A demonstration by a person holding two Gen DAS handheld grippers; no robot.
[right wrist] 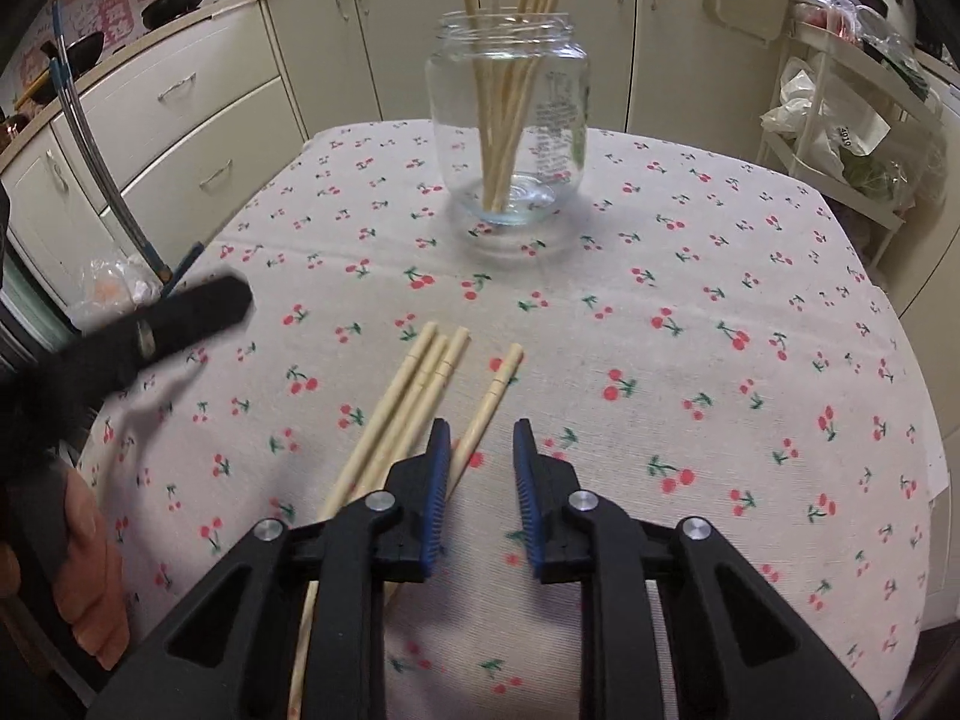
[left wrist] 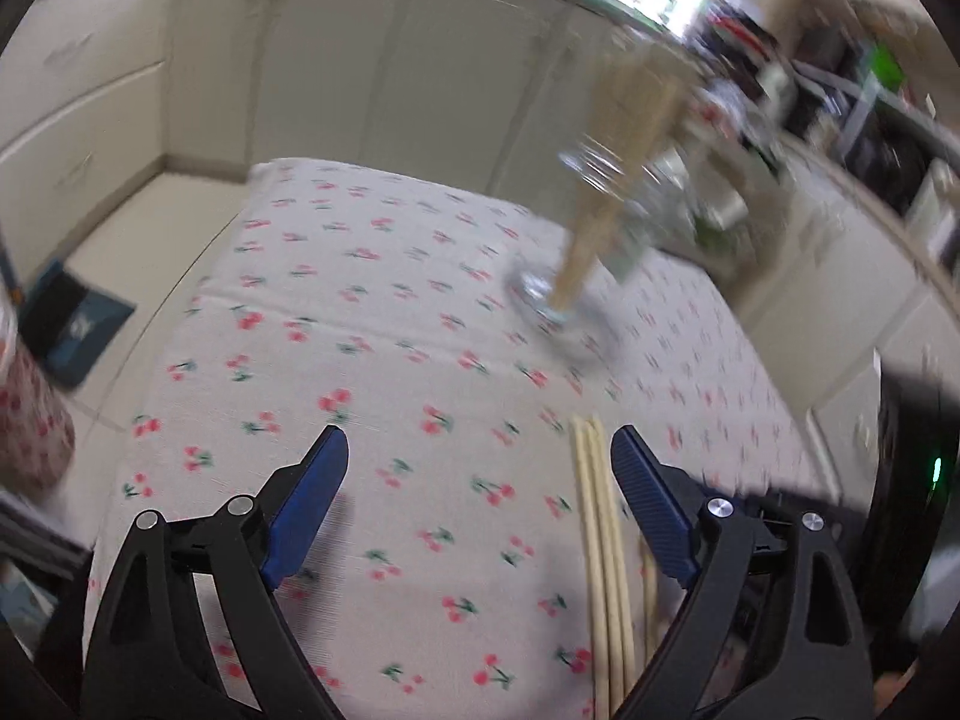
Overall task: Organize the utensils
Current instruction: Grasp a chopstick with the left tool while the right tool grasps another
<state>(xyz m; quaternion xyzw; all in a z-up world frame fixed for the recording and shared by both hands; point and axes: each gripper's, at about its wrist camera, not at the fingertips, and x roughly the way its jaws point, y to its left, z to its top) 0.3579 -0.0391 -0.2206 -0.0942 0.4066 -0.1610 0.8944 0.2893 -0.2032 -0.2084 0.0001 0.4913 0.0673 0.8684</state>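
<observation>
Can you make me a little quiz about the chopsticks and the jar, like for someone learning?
1. True or false: the glass jar lies on its side on the cherry tablecloth.
2. How many loose chopsticks lie on the cloth in the right wrist view? A) one B) four C) ten
3. Fill in: the right gripper has ______ between its pads.

Key
1. False: it stands upright, with chopsticks standing in it.
2. B: three together and one a little apart.
3. Nothing; one chopstick passes just beside its left pad. The left gripper is open and empty too.
</observation>
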